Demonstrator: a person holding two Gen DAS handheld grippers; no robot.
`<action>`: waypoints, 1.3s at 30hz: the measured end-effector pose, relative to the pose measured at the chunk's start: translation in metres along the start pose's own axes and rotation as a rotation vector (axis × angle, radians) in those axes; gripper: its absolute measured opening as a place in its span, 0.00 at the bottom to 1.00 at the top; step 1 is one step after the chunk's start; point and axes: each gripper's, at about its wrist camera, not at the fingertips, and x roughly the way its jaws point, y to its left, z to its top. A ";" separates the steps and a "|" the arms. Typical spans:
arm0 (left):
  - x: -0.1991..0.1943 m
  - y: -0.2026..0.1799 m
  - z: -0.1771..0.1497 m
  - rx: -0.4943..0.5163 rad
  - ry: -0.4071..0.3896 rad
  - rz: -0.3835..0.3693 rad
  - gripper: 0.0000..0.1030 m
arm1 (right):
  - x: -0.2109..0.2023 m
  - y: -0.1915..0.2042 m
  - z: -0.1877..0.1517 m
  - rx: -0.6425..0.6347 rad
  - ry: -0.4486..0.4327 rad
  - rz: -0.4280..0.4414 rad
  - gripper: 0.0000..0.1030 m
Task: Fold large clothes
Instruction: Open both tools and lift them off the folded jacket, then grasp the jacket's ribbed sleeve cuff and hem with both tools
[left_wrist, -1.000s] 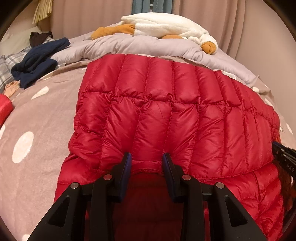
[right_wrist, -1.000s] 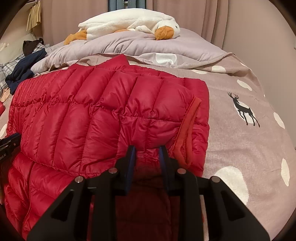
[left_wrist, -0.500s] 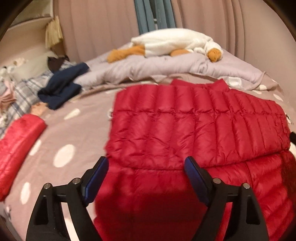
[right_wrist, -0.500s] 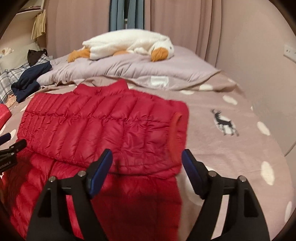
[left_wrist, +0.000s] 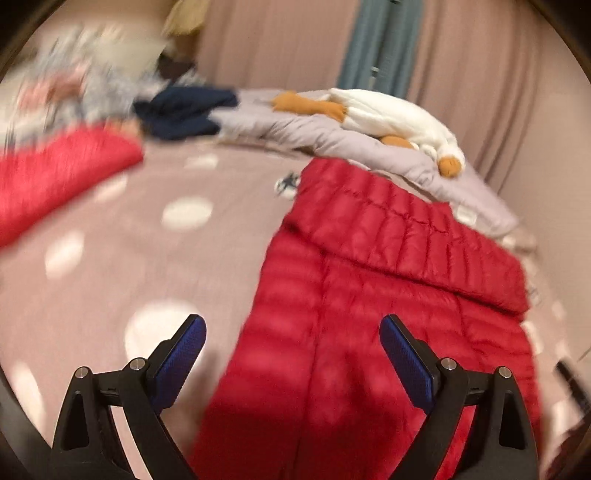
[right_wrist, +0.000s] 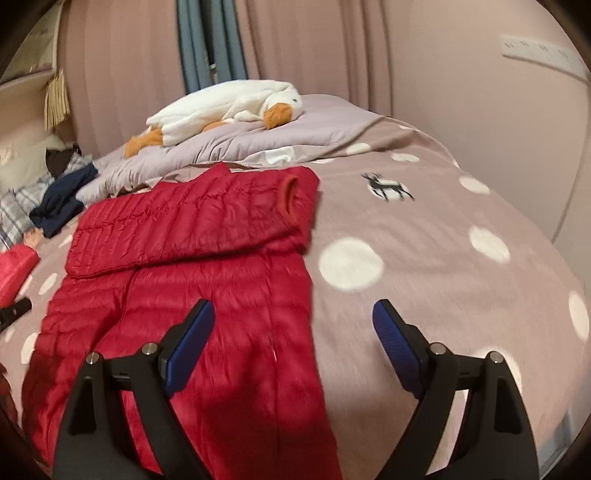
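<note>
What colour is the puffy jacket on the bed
Red, seen best in the right wrist view: the jacket.

Dim warm indoor light, motion blur, dark fisheye corners.

Open bedspread (right_wrist: 424, 258) right of jacket (right_wrist: 192, 229).

A home bedroom, plainly. Marked by a bed (right_wrist: 424, 236) under a mauve blanket with white dots and a deer print (right_wrist: 386, 187). At the bed's far end, a rumpled grey duvet (right_wrist: 236, 144) with a white plush goose (right_wrist: 225, 107) lying on top. Behind the bed, pink curtains (right_wrist: 325, 55) with a blue strip between. Left of the bed's far end, loose dark and plaid clothes (right_wrist: 55, 199).
</note>
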 end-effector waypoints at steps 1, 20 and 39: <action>-0.002 0.005 -0.006 -0.027 0.006 -0.013 0.92 | -0.005 -0.004 -0.007 0.018 0.000 0.005 0.85; -0.029 0.026 -0.088 -0.137 0.079 -0.252 0.79 | -0.031 0.007 -0.108 0.134 0.054 0.222 0.79; -0.057 0.011 -0.086 -0.048 -0.099 -0.158 0.15 | -0.048 0.019 -0.092 0.076 -0.056 0.153 0.10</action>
